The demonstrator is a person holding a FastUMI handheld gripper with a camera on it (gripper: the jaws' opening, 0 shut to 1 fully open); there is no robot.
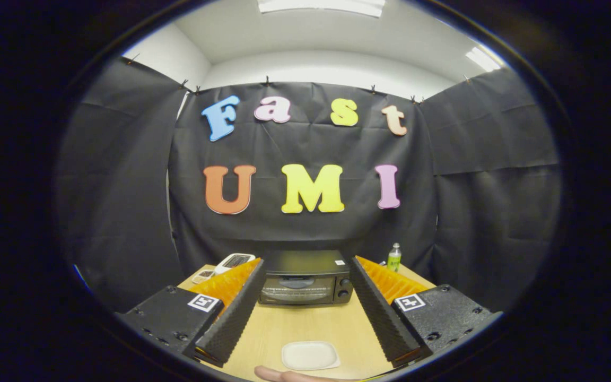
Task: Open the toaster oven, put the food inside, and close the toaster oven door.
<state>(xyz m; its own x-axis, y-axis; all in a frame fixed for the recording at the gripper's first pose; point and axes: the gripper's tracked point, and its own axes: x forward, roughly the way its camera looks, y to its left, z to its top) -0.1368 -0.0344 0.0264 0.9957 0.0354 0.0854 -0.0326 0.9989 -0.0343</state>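
Hand-held gripper [305, 307] spread wide, empty, toaster oven [305, 278] beyond, door closed.

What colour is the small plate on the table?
White plate, in the gripper view, between the open claw fingers.

The gripper [305, 289] has two long fingers with ribbed, sawtooth-textured inner faces. Each finger is mounted on a dark block fastened with screws and bearing a square black-and-white marker [203, 302]. The fingers are spread wide, flanking the toaster oven [305, 277].
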